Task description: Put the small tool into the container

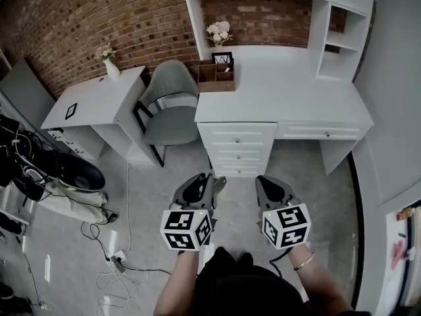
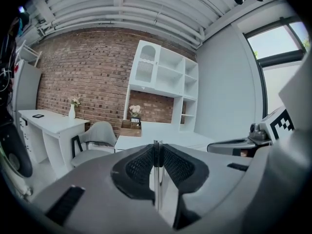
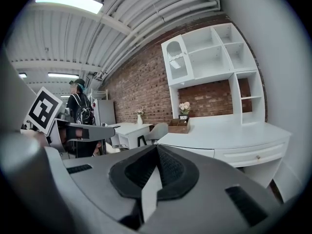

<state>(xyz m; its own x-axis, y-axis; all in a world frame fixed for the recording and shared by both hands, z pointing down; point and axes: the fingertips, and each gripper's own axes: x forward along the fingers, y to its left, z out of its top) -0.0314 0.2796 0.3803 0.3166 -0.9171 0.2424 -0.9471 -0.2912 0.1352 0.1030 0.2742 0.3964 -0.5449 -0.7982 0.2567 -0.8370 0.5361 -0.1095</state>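
The white desk point(image 1: 289, 91) stands against the brick wall, with the wooden container point(image 1: 216, 78) at its back left corner. In front of the desk's drawers, well short of that container, the right gripper point(image 1: 264, 180) is held with jaws pressed together on nothing. Beside it the left gripper point(image 1: 215, 180) is clamped on the small tool point(image 2: 156, 174), a thin metal strip between its pads.
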